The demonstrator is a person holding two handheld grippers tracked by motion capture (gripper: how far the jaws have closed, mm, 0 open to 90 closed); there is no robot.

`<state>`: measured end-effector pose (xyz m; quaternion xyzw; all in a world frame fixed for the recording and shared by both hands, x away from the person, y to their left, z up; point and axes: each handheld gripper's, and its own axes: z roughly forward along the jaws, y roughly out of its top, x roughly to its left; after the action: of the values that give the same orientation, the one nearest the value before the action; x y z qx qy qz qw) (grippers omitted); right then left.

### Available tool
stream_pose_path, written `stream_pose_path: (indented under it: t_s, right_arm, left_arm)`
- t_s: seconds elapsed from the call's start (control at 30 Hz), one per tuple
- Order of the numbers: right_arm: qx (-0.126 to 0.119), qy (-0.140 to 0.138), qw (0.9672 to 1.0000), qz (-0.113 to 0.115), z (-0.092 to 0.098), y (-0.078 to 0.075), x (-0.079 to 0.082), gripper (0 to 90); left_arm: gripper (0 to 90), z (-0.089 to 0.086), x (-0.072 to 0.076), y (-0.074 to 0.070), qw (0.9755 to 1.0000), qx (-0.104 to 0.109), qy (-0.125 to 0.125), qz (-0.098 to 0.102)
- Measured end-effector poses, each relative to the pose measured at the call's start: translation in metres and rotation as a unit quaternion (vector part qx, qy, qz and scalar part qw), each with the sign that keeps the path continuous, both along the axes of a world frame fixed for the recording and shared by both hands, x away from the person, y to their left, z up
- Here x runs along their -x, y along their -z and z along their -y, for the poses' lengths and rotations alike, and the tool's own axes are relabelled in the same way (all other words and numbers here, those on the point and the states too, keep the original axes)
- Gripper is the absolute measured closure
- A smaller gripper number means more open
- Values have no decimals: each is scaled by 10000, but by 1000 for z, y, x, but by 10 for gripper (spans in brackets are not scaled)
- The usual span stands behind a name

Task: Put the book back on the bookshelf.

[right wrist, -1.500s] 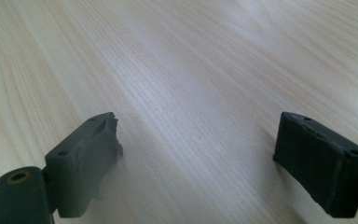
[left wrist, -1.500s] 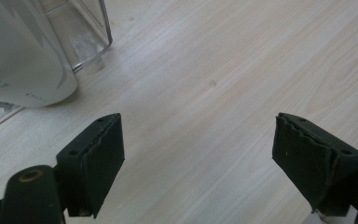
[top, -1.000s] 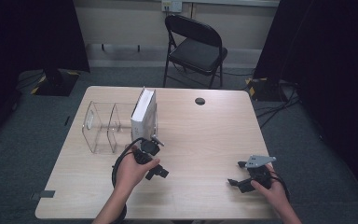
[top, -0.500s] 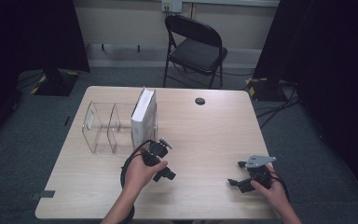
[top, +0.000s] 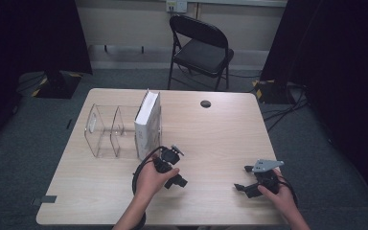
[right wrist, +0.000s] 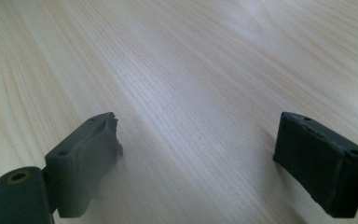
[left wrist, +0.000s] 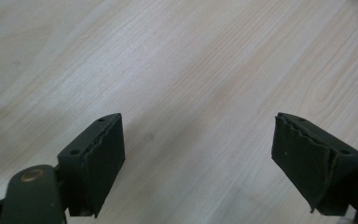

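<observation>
A person holds my left gripper (top: 178, 167) low over the wooden table (top: 220, 139), just right of a white book-like box (top: 147, 125). The box stands upright in the right end of a clear plastic rack (top: 103, 132). In the left gripper view the left gripper (left wrist: 198, 135) has its jaws wide apart, open, with bare wood between them. My right gripper (top: 243, 178) rests near the front right of the table in the other hand. Up close the right gripper (right wrist: 200, 135) is open too, with nothing between its pads (right wrist: 93, 140).
A small black round cap (top: 205, 103) sits in the tabletop near the far edge. A black folding chair (top: 201, 48) stands behind the table. Dark curtains hang at both sides, and cables (top: 278, 115) lie on the floor at the right.
The left hand has carried its gripper to the right and a little toward the near edge, away from the white box. The right hand and the box have stayed put.
</observation>
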<state>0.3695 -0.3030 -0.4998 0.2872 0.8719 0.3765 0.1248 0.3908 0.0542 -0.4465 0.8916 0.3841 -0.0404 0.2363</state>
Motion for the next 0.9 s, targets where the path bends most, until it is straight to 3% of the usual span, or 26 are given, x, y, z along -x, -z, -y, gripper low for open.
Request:
stream_pose_path:
  t_s: [0.43,0.53,0.9]
  right_arm:
    - [0,-2,10000,-1,0,0,0,120]
    - [-1,-3,10000,-1,0,0,0,120]
    - [-1,-7,10000,-2,0,0,0,120]
  left_arm:
    - [170,19,1,11,9999,-7,129,64]
    - [170,22,2,14,9996,-50,189,222]
    - [157,30,7,23,9990,-31,244,371]
